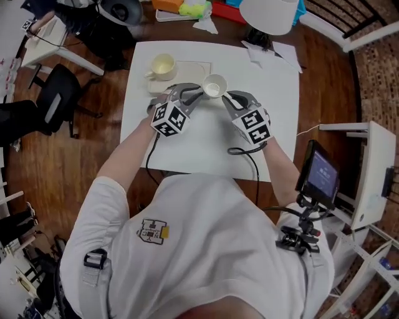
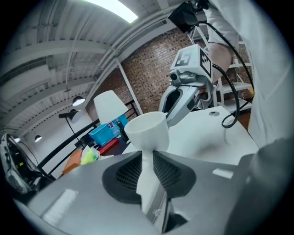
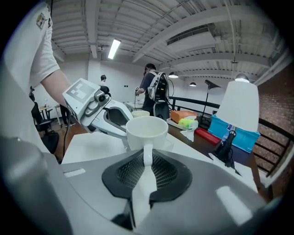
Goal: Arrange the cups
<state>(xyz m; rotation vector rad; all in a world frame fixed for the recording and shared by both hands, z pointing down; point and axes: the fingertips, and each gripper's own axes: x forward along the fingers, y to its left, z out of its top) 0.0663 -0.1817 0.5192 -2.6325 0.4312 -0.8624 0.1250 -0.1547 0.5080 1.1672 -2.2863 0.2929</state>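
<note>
A white cup (image 1: 214, 85) hangs above the white table (image 1: 206, 146) between my two grippers. My left gripper (image 1: 198, 92) comes at it from the left, my right gripper (image 1: 225, 96) from the right. In the right gripper view the cup (image 3: 147, 131) stands upright with its handle pinched in the shut jaws of the right gripper (image 3: 146, 183). In the left gripper view the cup (image 2: 148, 131) tilts, and a white strip of it runs down between the left gripper's (image 2: 150, 183) jaws. A second, cream cup (image 1: 163, 65) sits on a pale tray (image 1: 194, 70) at the table's far left.
A white lamp (image 1: 268, 14) stands at the far edge, with paper scraps (image 1: 259, 53) near it. Coloured boxes (image 1: 187, 7) lie beyond the table. A screen on a stand (image 1: 319, 171) is at the right, a black chair (image 1: 56, 99) at the left.
</note>
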